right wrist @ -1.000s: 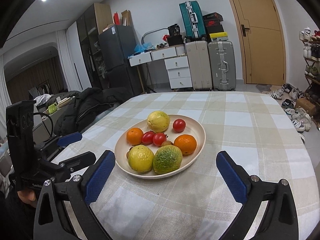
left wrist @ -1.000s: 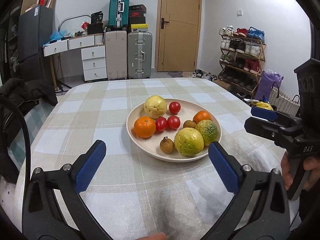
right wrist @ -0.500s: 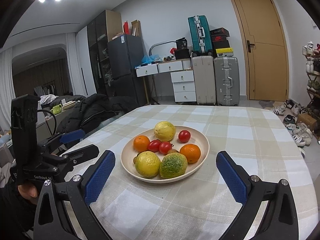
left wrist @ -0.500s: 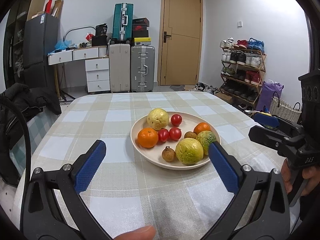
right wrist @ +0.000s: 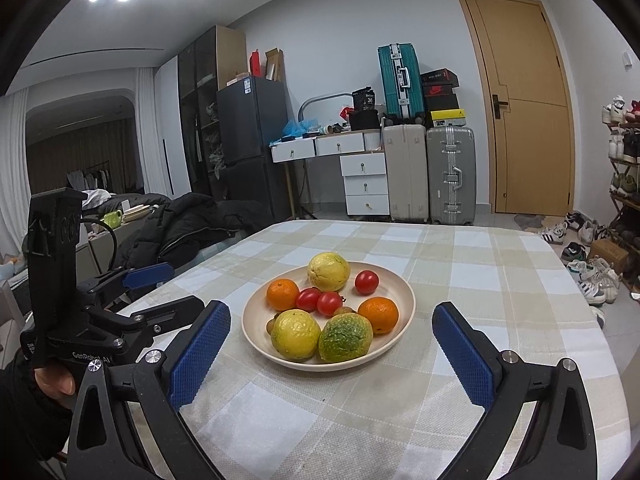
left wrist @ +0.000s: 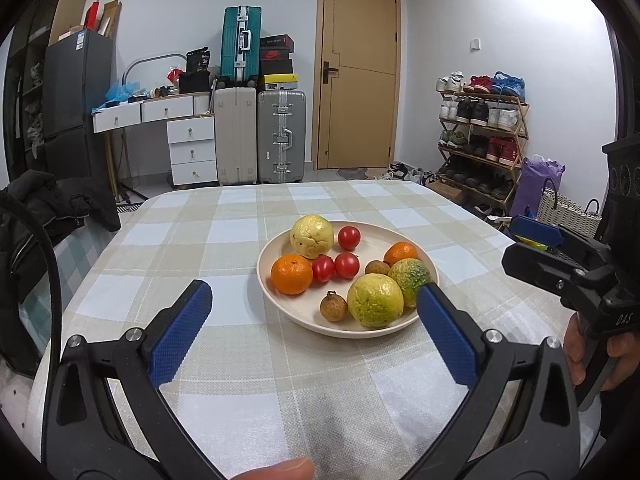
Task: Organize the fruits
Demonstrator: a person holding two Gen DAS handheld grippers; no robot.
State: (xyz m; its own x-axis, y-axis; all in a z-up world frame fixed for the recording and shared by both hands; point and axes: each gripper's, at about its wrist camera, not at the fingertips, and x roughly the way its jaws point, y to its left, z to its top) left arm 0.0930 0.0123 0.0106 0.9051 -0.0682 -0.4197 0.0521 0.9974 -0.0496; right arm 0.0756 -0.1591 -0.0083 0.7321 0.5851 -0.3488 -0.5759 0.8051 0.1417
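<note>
Jaws on both tools stand wide apart with nothing between their blue textured pads. The left gripper (left wrist: 314, 304) hangs low over the checked beige-and-white tablecloth (left wrist: 192, 236), and the round cream plate of fruit (left wrist: 360, 326) sits just ahead of it, lying more toward its right-hand pad (that pad's tip overlaps the plate's near right rim in the left wrist view). The right gripper (right wrist: 332, 324) frames the same plate almost centrally, the near rim lying just beyond the fingertips, apart from them.

On the plate, nearest the grippers, a bumpy yellow citrus fruit (left wrist: 375, 299) lies touching a mottled green-and-orange fruit (left wrist: 411, 278). A small brown round longan-like fruit (left wrist: 333, 306) sits at the near rim beside the yellow one, and a second small brown fruit (left wrist: 377, 267) rests behind them. Two red cherry tomatoes (left wrist: 335, 267) lie side by side in the middle, with an orange mandarin (left wrist: 291, 273) to their left and another mandarin (left wrist: 400, 253) at the right. At the far side sit a pale yellow knobbly fruit (left wrist: 311, 236) and a third red tomato (left wrist: 349, 237).

Beyond the table stand a white drawer desk (left wrist: 176, 136), a beige and a silver suitcase (left wrist: 282, 136) with a teal suitcase (left wrist: 241, 50) on top, a wooden door (left wrist: 356, 76), and a shoe rack (left wrist: 480, 136) at the right. A black jacket (left wrist: 44, 204) lies heaped off the table's left edge.
</note>
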